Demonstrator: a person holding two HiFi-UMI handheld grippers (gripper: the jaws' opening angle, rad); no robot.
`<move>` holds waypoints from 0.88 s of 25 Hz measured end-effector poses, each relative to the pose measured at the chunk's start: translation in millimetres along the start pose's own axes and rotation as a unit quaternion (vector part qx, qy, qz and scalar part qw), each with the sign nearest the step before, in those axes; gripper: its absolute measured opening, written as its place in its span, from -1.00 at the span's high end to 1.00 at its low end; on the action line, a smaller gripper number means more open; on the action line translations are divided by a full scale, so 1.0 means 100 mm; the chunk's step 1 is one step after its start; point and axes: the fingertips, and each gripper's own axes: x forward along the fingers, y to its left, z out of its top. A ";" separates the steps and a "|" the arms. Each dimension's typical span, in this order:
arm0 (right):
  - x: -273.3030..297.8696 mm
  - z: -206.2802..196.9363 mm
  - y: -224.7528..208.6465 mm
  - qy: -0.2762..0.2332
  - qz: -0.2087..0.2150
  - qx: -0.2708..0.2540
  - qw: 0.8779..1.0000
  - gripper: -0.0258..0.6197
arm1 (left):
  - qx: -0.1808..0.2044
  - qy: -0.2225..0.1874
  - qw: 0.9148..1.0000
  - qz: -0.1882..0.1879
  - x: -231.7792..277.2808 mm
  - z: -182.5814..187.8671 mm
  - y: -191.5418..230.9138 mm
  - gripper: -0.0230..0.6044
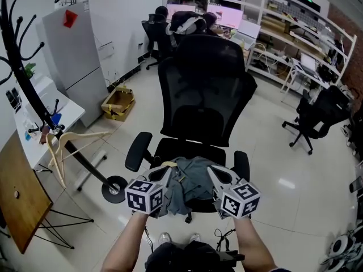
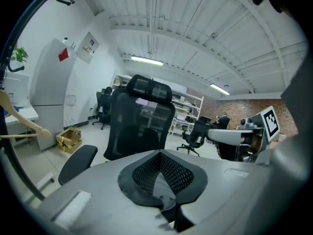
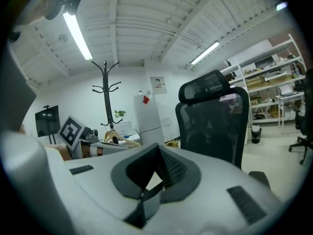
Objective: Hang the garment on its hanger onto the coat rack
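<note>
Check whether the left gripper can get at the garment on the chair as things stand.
Probably yes. The garment lies loose on the chair seat, right at the tips of the left gripper, and nothing stands between them. Its jaws are shut, so they would have to open first.

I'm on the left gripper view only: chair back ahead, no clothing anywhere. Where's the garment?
Observer: The grey garment lies bunched on the seat of the chair, below what your camera takes in.
Operator: And the coat rack? I only catch a dark curve at my left edge.
Observer: The coat rack is on your left. Its round foot rests on the floor beside the chair's armrest, and a bare wooden hanger hangs low on it.
Operator: Is the right gripper open?
Observer: No. The right gripper has its jaws closed together in its own view.
</note>
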 end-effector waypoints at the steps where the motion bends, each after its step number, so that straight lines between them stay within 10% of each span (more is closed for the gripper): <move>1: 0.03 -0.03 0.00 0.004 0.002 0.002 1.000 0.90 | -0.001 0.010 1.000 0.011 0.03 -0.07 0.10 0.93; 22: 0.77 -1.30 -0.20 0.115 0.027 0.062 0.991 0.90 | -0.110 0.239 0.956 0.127 1.39 -2.73 1.92 0.02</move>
